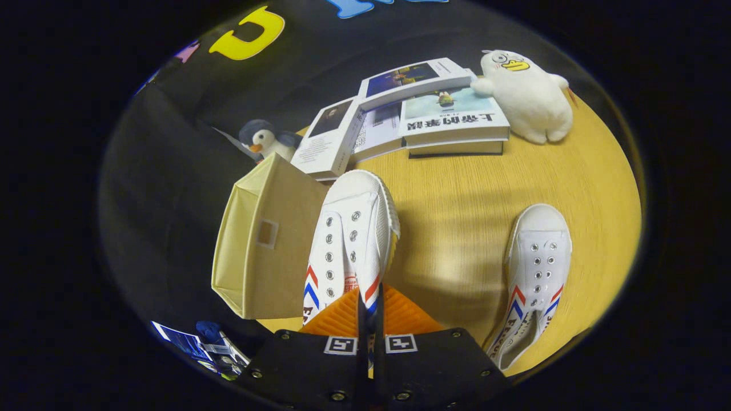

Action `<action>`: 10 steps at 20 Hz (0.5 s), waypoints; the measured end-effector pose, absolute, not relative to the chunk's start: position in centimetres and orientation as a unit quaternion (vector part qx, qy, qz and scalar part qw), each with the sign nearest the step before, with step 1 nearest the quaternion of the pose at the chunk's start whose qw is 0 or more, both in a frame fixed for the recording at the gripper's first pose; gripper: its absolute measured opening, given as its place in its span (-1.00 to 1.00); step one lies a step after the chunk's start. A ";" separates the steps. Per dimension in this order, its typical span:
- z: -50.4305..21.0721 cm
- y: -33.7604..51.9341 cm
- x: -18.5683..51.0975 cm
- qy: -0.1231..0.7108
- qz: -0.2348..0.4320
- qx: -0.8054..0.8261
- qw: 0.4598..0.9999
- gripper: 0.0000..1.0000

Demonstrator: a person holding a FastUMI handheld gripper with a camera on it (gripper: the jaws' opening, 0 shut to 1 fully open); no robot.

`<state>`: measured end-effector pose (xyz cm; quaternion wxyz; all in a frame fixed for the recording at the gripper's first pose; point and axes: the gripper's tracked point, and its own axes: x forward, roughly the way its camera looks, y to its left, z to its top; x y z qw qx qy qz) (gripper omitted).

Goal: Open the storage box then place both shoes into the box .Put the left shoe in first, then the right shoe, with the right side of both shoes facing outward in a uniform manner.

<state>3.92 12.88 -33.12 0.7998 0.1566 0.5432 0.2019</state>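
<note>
My gripper [370, 311] is shut on the side wall of a white canvas shoe [351, 240] with red and blue chevrons. That shoe hangs above the wooden table [457, 228], toe pointing away from me. Just left of the held shoe stands the beige fabric storage box [268, 245], seen from its closed side with a small label patch; whether its lid is up I cannot tell. The second white shoe [534, 274] lies flat on the table to the right of my fingers, toe away.
Beyond the shoes lies a pile of several books [422, 108]. A white plush duck [528, 94] sits at the far right of the books, and a small penguin toy [265, 141] behind the box. Some printed papers [197, 345] lie below the table edge at the left.
</note>
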 end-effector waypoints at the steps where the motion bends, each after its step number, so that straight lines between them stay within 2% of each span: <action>1: -32.1 13.1 4.2 0.539 0.203 0.158 0.802 -0.93; 10: -25.6 18.7 5.1 0.536 0.240 0.161 0.793 -0.93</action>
